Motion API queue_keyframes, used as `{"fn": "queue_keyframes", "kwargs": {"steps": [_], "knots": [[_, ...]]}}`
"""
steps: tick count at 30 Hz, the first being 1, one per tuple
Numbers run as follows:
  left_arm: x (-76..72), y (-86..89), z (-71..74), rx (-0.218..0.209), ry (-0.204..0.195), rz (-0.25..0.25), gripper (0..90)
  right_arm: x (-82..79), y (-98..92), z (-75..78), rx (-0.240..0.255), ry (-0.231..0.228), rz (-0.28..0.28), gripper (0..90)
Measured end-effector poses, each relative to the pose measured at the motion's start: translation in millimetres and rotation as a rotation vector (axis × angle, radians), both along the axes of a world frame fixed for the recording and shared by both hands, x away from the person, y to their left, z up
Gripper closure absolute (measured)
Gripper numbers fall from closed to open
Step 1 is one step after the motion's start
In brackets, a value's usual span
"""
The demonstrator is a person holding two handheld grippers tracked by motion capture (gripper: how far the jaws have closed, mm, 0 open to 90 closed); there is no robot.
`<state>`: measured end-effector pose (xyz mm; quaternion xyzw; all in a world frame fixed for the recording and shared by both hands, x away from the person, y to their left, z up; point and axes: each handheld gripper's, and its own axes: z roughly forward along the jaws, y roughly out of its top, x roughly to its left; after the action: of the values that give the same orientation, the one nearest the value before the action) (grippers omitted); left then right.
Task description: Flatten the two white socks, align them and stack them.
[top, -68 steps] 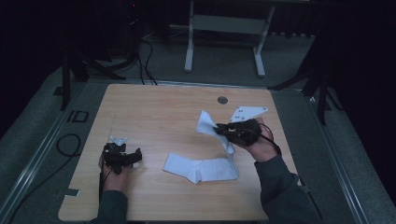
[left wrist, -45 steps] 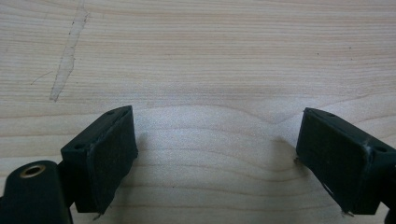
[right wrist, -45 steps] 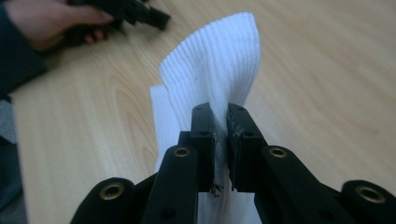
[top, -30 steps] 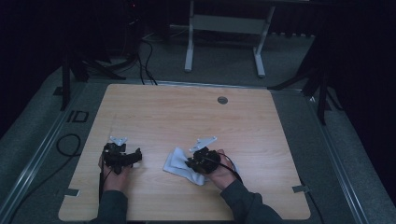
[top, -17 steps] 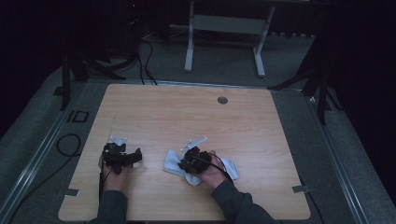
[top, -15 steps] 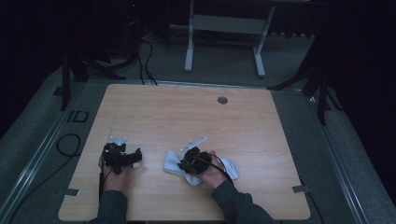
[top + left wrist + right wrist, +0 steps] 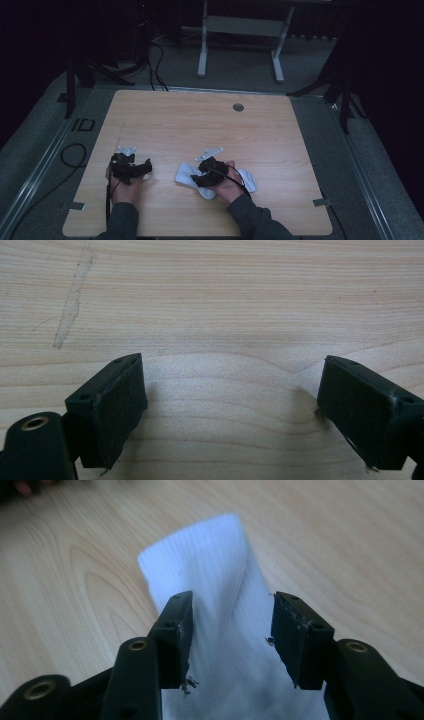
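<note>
Sock (image 7: 192, 175) lies flat near desk (image 7: 210, 120) front edge, approx. mid-width, ribbed cuff end pointing left. Judged light, soft, limp, not fragile; will drape and fold when lifted. Best pinched at cuff hem, through both layers. R tongs (image 7: 230, 630) just opened, half-wide, sock under them, unpressed. L tongs (image 7: 230, 410) wide, nothing held.

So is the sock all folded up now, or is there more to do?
Nearly. The white sock already lies doubled over on the table. The right gripper has just been opening: its jaws stand apart over the sock without pressing on it, so it is letting go. The left gripper rests open on bare wood. What looks left is pulling the right one away, and maybe tidying the fold.
</note>
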<state>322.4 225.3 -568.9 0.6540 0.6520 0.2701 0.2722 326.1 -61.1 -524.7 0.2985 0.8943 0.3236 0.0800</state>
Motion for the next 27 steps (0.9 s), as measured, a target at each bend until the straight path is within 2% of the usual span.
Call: {"fn": "queue_keyframes", "kwargs": {"steps": [2, 4, 6, 7, 9, 11, 13, 16, 22, 27], "knots": [[0.0, 0.0, 0.0, 0.0, 0.0, 0.0, 12.1, -0.1, -1.6, 5.4, 0.014, -0.016, -0.008, 49.6], [-1.7, -2.2, 0.8, 0.0, -0.014, 0.022, 17.1, 0.6, -3.7, 9.8, 0.025, -0.026, -0.014, 49.6], [-4.2, -5.3, 4.0, -0.001, -0.011, 0.014, 32.2, 2.1, -6.2, 11.9, 0.031, -0.031, -0.024, 49.6], [-5.6, -7.0, 5.8, 0.003, -0.004, 0.01, 43.2, 3.0, -7.5, 12.2, 0.032, -0.03, -0.025, 49.6], [-7.9, -9.8, 7.4, 0.0, 0.004, -0.005, 52.3, 4.0, -9.4, 11.7, 0.033, -0.028, -0.033, 49.7], [-10.8, -11.6, 10.3, -0.036, 0.002, -0.041, 58.5, 4.5, -10.7, 10.2, 0.031, -0.027, -0.03, 50.7], [-14.6, -15.1, 14.1, -0.061, -0.005, -0.077, 60.9, 4.8, -11.0, 9.1, 0.031, -0.021, -0.021, 52.4], [-18.5, -21.7, 17.7, -0.06, -0.008, -0.119, 63.0, 4.2, -7.8, 8.6, 0.038, -0.02, -0.004, 56.1], [-20.4, -29.1, 19.8, -0.05, -0.01, -0.141, 62.8, 0.4, 10.2, 6.2, 0.029, -0.019, 0.058, 55.1], [-23.0, -32.5, 22.7, -0.046, -0.022, -0.155, 62.8, 3.6, 22.3, -1.4, 0.002, -0.006, 0.07, 59.5]]}}
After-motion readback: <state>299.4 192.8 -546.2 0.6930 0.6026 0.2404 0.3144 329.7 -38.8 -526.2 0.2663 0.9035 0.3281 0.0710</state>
